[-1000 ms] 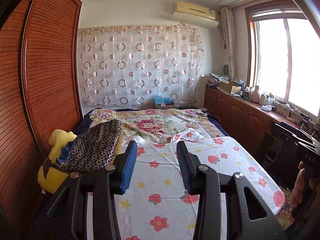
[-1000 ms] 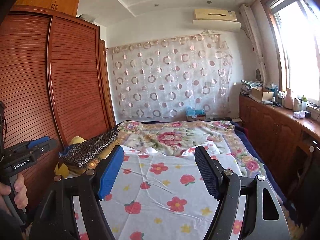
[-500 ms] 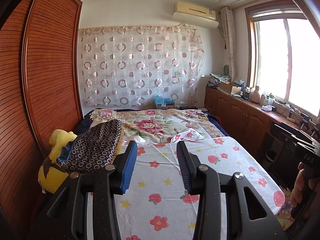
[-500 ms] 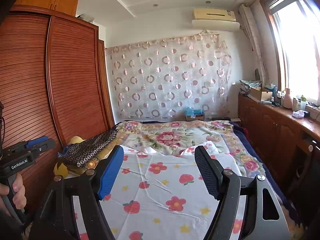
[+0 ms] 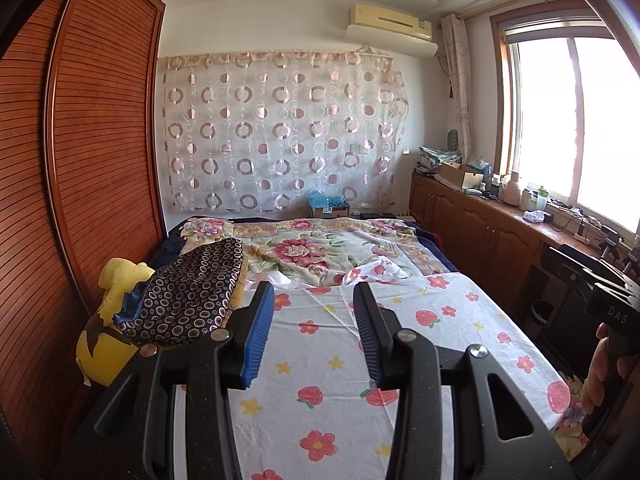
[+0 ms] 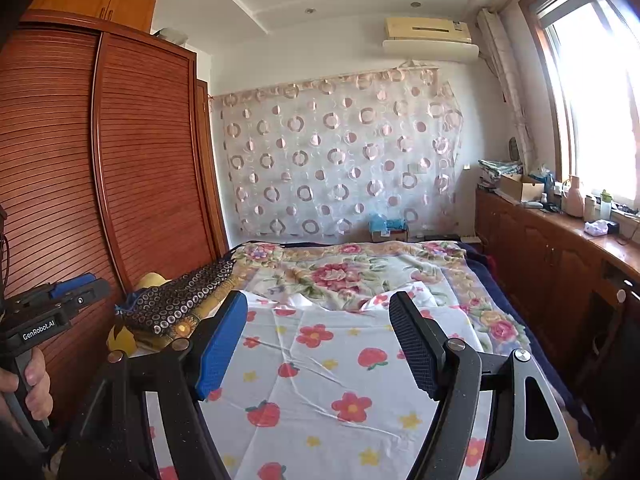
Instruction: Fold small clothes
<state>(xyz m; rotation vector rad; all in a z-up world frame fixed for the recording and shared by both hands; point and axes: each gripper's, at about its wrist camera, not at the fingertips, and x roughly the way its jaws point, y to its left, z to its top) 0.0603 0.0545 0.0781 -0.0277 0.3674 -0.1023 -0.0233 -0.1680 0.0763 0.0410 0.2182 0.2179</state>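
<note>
A dark garment with small ring prints (image 5: 188, 292) lies crumpled at the bed's left edge, on top of a yellow plush toy (image 5: 104, 356); it shows in the right wrist view too (image 6: 180, 300). My left gripper (image 5: 314, 292) hovers above a white cloth printed with strawberries and flowers (image 5: 320, 360), jaws apart with nothing between them. My right gripper (image 6: 320, 300) hangs over the same white cloth (image 6: 320, 376), open wider and holding nothing. Both point toward the far wall, and neither touches any fabric.
A floral blanket (image 5: 320, 248) covers the far half of the bed. A slatted wooden wardrobe (image 5: 80, 184) runs along the left. Low wooden cabinets (image 5: 480, 232) with clutter on top line the right wall under the window. A hand (image 6: 32, 384) grips the left gripper's handle.
</note>
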